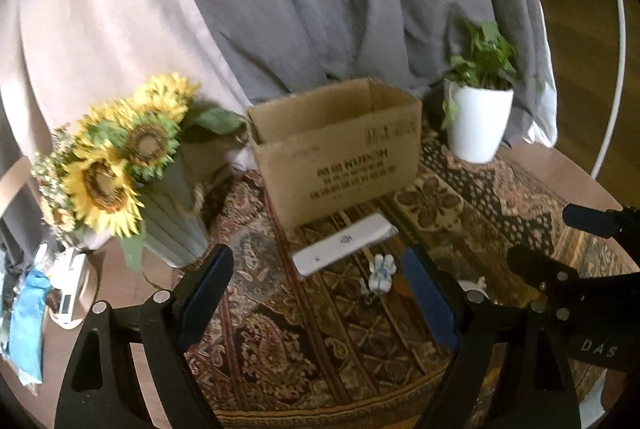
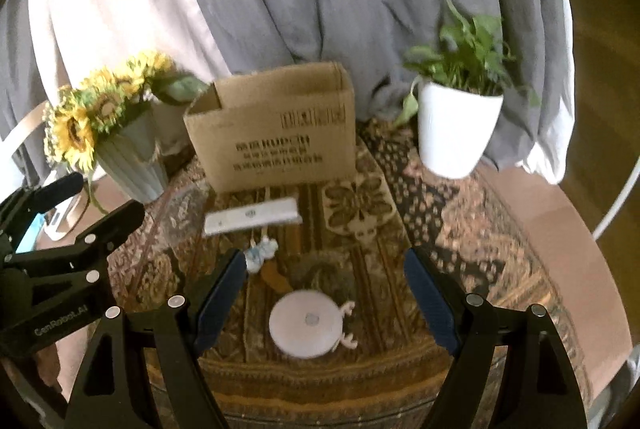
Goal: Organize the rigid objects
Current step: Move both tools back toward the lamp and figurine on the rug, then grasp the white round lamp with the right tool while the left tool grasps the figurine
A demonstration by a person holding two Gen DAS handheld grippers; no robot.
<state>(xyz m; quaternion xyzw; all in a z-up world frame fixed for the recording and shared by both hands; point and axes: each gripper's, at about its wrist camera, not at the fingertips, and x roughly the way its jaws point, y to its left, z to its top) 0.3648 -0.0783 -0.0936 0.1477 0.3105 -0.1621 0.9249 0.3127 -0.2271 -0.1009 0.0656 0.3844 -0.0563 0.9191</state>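
Note:
An open cardboard box point(image 1: 336, 149) point(image 2: 276, 133) stands at the back of a patterned cloth. A flat white rectangular device point(image 1: 344, 243) point(image 2: 252, 216) lies in front of it. A small white-and-blue figurine point(image 1: 380, 273) point(image 2: 260, 253) lies nearer. A round white disc with small white antlers point(image 2: 306, 323) lies between my right fingers. My left gripper point(image 1: 320, 293) is open and empty above the cloth, with the figurine between its fingers. My right gripper point(image 2: 326, 293) is open and empty above the disc.
A grey ribbed vase of sunflowers point(image 1: 120, 165) point(image 2: 104, 133) stands left of the box. A white pot with a green plant point(image 1: 478, 117) point(image 2: 456, 125) stands right of it. Clutter with blue cloth point(image 1: 28, 313) lies at far left. Grey and beige drapes hang behind.

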